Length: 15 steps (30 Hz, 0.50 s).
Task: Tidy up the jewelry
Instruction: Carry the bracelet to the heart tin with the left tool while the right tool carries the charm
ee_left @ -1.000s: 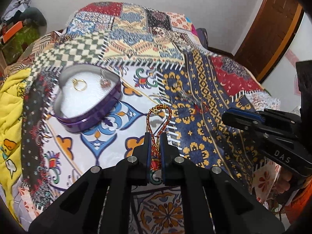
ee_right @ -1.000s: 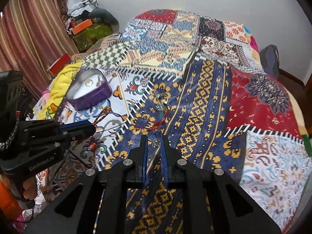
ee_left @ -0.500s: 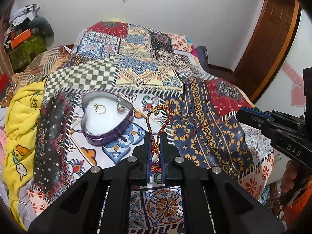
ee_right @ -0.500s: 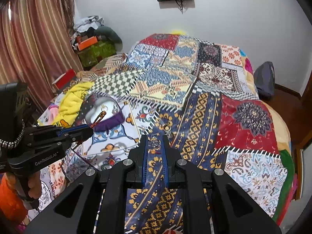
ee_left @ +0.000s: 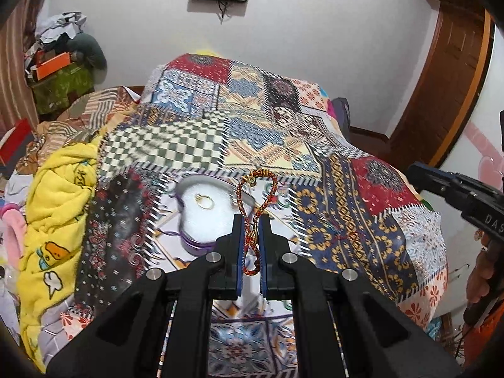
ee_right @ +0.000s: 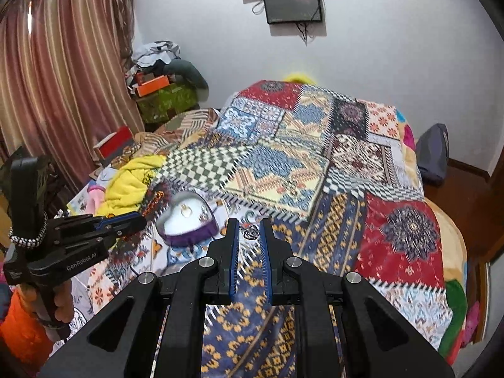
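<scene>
**Carrying bracelet to heart box**

Holding item: left gripper (ee_left: 251,230), fingers pinching a red-and-gold braided bracelet (ee_left: 255,195) by its lower end, loop standing up in the air in front of the heart box (ee_left: 201,220). The box is sitting on the bed (ee_left: 362,208), already holding a ring (ee_left: 204,201).

Second item: right gripper (ee_right: 249,233), fingers narrowly parted with a small silver charm (ee_right: 252,231) between the tips; whether they are gripping it I cannot tell.

Handling note: lowering the loop over the white padding, clear of the ring, before releasing, would be keeping the cord from draping over the rim.

Change: both grippers are sitting higher above the bed than a second ago; the box is looking smaller.
</scene>
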Available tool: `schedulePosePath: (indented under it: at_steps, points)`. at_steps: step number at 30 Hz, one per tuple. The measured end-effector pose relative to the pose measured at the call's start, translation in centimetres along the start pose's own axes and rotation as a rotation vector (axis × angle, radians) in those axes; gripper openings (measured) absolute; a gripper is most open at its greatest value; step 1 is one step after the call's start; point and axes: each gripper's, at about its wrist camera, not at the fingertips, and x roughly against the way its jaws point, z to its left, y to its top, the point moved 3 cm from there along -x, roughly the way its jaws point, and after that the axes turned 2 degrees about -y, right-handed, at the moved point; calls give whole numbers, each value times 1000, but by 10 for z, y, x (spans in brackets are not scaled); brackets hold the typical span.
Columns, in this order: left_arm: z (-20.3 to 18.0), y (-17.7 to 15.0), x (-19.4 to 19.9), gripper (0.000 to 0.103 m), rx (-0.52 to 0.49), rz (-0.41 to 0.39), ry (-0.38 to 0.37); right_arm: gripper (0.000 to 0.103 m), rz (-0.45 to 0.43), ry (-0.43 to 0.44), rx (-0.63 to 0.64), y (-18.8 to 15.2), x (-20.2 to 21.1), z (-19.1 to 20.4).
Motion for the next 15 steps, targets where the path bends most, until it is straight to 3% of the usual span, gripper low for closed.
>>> schedulePosePath:
  at_steps: [15]
  points:
    - [35, 17, -15, 7, 3, -24, 43, 12, 11, 92, 48, 24, -51, 36]
